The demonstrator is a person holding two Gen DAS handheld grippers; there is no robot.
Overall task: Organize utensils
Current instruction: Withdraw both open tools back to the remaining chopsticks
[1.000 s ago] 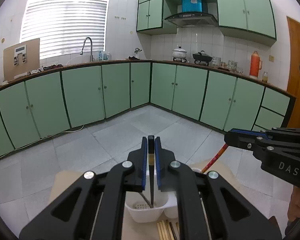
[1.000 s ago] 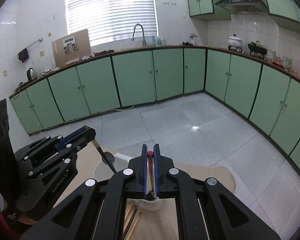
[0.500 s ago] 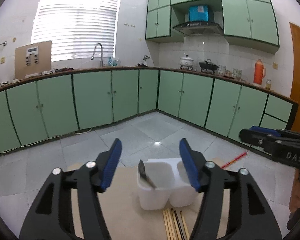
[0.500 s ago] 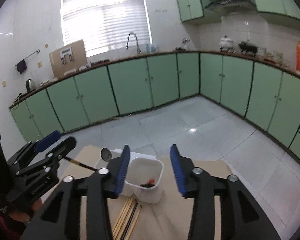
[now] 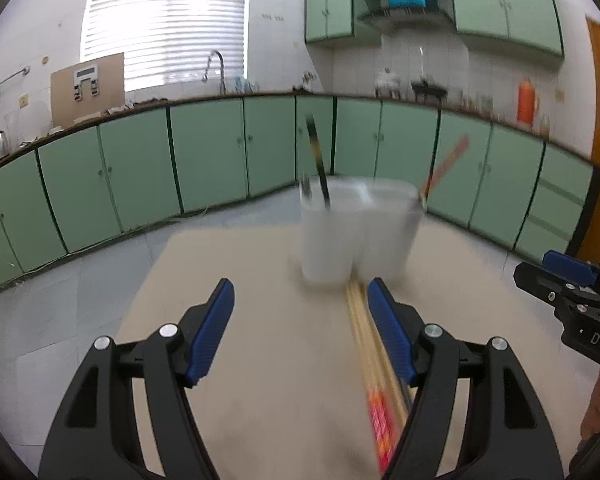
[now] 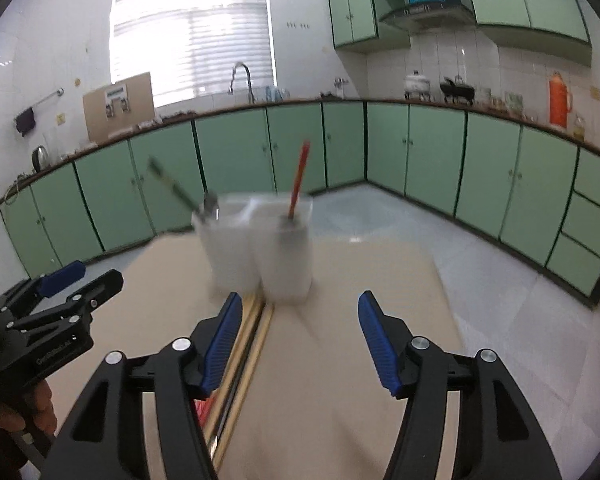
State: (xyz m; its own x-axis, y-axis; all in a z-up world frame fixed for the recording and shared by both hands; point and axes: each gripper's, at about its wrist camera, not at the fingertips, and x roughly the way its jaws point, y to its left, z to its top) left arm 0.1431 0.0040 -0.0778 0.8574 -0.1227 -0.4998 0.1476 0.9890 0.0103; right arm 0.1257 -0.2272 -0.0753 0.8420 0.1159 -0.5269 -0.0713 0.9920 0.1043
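Observation:
A white two-compartment utensil holder [image 5: 356, 232] [image 6: 260, 248] stands on the beige table. A black-handled spoon [image 5: 318, 164] [image 6: 176, 190] leans in its left compartment, a red-handled one [image 5: 446, 166] [image 6: 298, 178] in the right. A bundle of chopsticks [image 5: 374, 364] [image 6: 242, 344] lies on the table in front of the holder. My left gripper [image 5: 300, 324] is open and empty, low over the table; the chopsticks run beside its right finger. My right gripper [image 6: 296, 328] is open and empty; the chopsticks run beside its left finger. Both views are motion-blurred.
The beige table [image 5: 260, 360] [image 6: 340, 360] ends just beyond the holder. Green kitchen cabinets [image 5: 204, 152] line the far walls across a tiled floor. The right gripper's body [image 5: 580, 304] shows at the left view's right edge, the left gripper's body [image 6: 48, 320] at the right view's left edge.
Both grippers let go of their spoons into the holder and opened. They have since drawn back and dropped low over the table, near the chopsticks.

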